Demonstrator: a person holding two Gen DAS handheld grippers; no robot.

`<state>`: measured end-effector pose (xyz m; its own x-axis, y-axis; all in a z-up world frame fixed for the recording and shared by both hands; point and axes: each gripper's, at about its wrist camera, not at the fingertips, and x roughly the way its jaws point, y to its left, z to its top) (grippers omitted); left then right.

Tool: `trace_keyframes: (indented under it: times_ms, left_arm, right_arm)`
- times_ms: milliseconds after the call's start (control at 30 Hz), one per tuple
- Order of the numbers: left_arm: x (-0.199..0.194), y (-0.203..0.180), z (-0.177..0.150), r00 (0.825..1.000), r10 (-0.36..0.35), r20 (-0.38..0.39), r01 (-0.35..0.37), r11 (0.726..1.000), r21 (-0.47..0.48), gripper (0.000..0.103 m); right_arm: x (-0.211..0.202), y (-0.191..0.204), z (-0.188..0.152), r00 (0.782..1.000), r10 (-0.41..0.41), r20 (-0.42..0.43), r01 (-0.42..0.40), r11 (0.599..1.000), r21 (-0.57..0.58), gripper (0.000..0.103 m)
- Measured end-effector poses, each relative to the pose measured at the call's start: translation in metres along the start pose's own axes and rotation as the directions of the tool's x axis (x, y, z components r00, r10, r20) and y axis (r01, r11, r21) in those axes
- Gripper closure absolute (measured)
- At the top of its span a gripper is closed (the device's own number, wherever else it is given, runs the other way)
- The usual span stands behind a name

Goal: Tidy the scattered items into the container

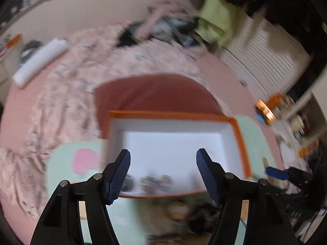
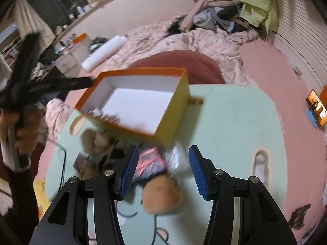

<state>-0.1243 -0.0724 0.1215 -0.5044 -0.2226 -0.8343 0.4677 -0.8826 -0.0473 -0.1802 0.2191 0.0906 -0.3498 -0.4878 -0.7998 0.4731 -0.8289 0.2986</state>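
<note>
Orange box [image 1: 241,134] lies beyond the open left gripper [image 1: 163,175].

Each gripper is made of shiny black plastic, and both look the same. The left gripper [image 1: 163,173] fills the bottom of its picture with two thick black arms that have triangle-shaped holes, round silver screws on top, and dark blue fingers [image 1: 119,175] with tiny ridges. The right gripper [image 2: 161,171] has the same black arms, silver screws and ridged blue fingers [image 2: 197,172], and at the left edge of its picture a hand [image 2: 24,130] grips a blurry black handle, with a white and grey sleeve [image 2: 12,153] below it.
</note>
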Motion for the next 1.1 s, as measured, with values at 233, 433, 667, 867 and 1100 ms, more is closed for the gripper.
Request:
trace_keyframes:
  times_ms: [233, 433, 667, 867, 1100]
  left_arm:
    - [0.045, 0.098, -0.010, 0.992, 0.121, -0.033, -0.126, 0.962, -0.242, 0.038]
    - [0.053, 0.093, -0.057, 0.987, -0.159, 0.003, 0.151, 0.928, -0.342, 0.046]
    - [0.023, 0.116, -0.079, 0.991, -0.051, 0.121, 0.101, 0.884, -0.456, 0.044]
    - [0.016, 0.109, -0.079, 0.971, -0.079, 0.226, 0.174, 0.881, -0.440, 0.033]
    - [0.015, 0.115, -0.087, 0.969, -0.116, 0.219, 0.208, 0.863, -0.461, 0.032]
  right_arm:
    - [0.043, 0.010, 0.020, 0.986, -0.049, -0.158, 0.037, 0.996, -0.079, 0.051]
    - [0.063, -0.006, 0.040, 0.978, -0.075, -0.192, 0.068, 0.997, -0.046, 0.050]
    - [0.042, -0.005, 0.071, 0.974, -0.007, -0.228, -0.016, 0.995, -0.099, 0.050]
    - [0.073, 0.058, 0.114, 0.954, 0.089, -0.288, -0.146, 0.972, -0.183, 0.050]
    - [0.171, 0.090, 0.109, 0.794, 0.037, -0.606, -0.177, 0.969, -0.172, 0.050]
